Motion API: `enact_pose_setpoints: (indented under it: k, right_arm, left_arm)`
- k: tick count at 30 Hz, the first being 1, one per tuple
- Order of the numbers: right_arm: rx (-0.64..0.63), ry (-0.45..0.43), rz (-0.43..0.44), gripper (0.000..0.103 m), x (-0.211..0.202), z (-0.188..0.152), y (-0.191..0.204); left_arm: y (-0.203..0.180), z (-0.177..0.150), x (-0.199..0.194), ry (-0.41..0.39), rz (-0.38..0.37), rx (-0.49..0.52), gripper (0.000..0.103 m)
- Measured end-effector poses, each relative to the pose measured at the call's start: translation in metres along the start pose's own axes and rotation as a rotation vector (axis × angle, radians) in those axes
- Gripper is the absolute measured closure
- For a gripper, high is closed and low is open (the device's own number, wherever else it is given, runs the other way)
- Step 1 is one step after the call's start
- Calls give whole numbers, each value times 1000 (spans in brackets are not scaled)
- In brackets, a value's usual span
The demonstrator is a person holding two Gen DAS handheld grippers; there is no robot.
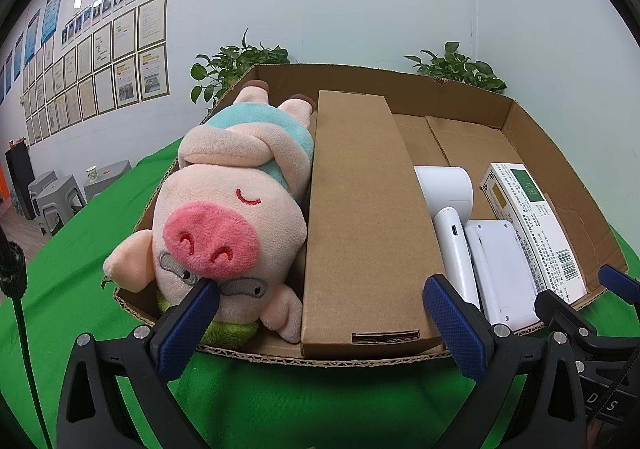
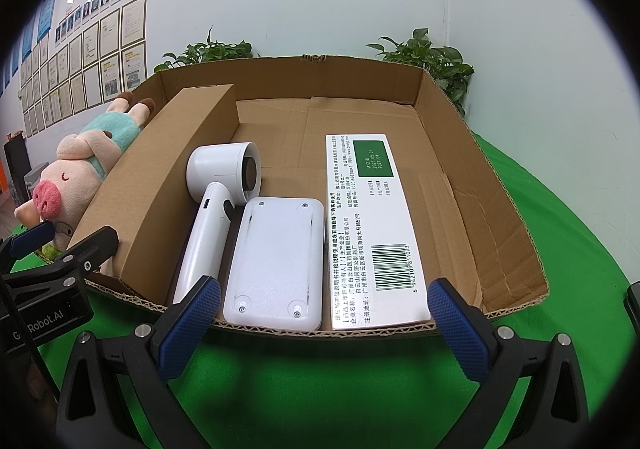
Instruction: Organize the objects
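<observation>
Left gripper (image 1: 320, 313) faces plush pig (image 1: 224, 217); right view shows barcode (image 2: 390, 268).

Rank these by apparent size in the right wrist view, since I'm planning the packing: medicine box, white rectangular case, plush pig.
1. medicine box
2. white rectangular case, somewhat smaller
3. plush pig, smallest-looking, though it lies farther off and partly hidden, so its true size is unsure

in tray (image 2: 508, 209): pig (image 1: 236, 205) | long box (image 1: 360, 217) | dryer (image 2: 216, 205) | case (image 2: 276, 261) | carton (image 2: 372, 229)
</observation>
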State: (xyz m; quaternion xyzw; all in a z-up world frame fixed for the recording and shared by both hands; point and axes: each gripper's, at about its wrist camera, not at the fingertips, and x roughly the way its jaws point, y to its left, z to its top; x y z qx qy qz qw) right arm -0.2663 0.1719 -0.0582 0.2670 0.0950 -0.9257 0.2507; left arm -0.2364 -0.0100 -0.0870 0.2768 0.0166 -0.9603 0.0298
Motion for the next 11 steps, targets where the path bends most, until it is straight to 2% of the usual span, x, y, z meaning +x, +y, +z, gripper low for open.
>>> enact_pose_setpoints:
  k: [11]
  right_arm:
    - [0, 0, 0, 0, 0, 0, 0]
  left_arm:
    - [0, 0, 1, 0, 1, 1, 0]
